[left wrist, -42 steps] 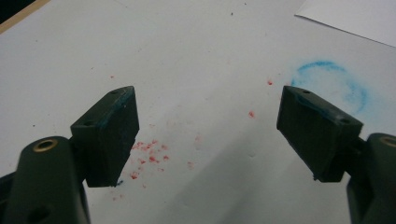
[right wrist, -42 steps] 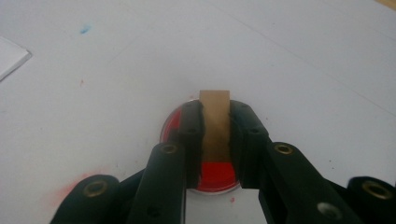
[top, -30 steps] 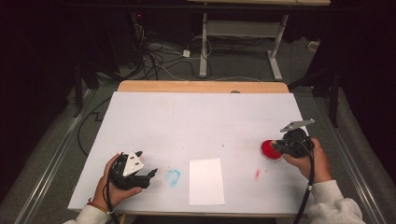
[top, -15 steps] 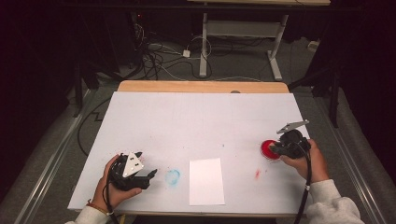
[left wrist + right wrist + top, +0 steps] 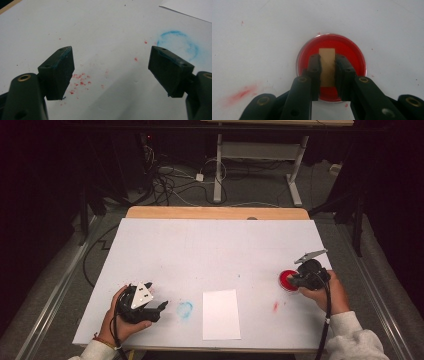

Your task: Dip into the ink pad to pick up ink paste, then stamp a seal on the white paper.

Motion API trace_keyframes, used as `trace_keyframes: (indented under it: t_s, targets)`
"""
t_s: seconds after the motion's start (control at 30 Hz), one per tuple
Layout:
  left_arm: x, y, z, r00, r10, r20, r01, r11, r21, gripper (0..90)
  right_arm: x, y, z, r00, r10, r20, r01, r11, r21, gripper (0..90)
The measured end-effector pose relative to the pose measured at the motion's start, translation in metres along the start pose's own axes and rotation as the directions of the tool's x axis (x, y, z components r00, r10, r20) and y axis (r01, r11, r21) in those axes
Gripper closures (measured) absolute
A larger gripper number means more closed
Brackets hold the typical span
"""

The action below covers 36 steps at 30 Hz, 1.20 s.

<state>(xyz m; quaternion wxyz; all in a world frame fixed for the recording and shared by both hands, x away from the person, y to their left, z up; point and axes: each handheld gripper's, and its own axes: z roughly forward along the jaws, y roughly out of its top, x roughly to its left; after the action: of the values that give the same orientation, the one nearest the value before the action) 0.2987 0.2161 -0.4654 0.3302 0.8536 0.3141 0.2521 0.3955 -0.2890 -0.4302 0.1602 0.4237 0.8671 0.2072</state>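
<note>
- Right gripper view, nearest first: the right gripper (image 5: 328, 71) has its jaws drawn narrow around a small tan block (image 5: 327, 67), likely a stamp, held upright over a round red ink pad (image 5: 332, 67) in a shallow dish. I cannot tell whether the block's foot touches the ink.
- The block looks light and stiff, probably wood; its flat sides give the pads a sure grip, and that mid-height hold seems the right place. The inked face will likely smear, so it wants a straight lift.
- Left gripper view: the left gripper (image 5: 111, 71) stands wide and empty above the sheet, blue tint on its pads, red specks (image 5: 80, 83) below and a blue ring mark (image 5: 178, 45) beyond.
- High view: the white table cover (image 5: 215, 250) is flat and stained, with a red smear (image 5: 275, 306) near the dish and a clean paper sheet (image 5: 220, 314) lying between the hands.
- Farther off, a wooden table edge (image 5: 215, 213), then a dark floor with cables (image 5: 170, 177) and a desk frame (image 5: 260, 160).
</note>
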Motion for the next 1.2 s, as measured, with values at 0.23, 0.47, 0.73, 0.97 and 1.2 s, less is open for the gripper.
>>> trace_keyframes:
  t_s: [0.23,0.47,0.73,0.97,1.2]
  targets:
    - [0.002,-0.001,-0.001,1.0000,0.001,0.002,-0.001,1.0000,-0.002,20.6,0.003,0.000,0.001,0.9998,-0.007,0.021,0.007,1.000,0.002,76.7]
    - [0.000,0.000,-0.001,1.0000,0.002,0.005,-0.002,1.0000,0.000,20.6,0.002,-0.002,0.001,0.9999,0.003,0.016,-0.003,1.000,-0.008,76.6]
    - [0.000,-0.001,-0.001,0.9998,-0.017,0.010,0.017,0.9999,0.003,20.6,0.002,-0.002,0.000,0.9999,0.004,0.012,-0.004,1.000,-0.017,76.5]
    - [-0.001,-0.002,-0.003,0.9997,-0.025,0.004,0.025,0.9997,0.003,20.5,-0.001,0.002,-0.014,0.9998,0.016,0.006,-0.016,0.995,-0.097,76.6]
    - [-0.002,-0.001,-0.004,1.0000,-0.006,-0.008,0.006,1.0000,-0.001,20.5,0.004,0.006,-0.035,1.0000,0.004,-0.004,-0.005,0.982,-0.190,76.6]
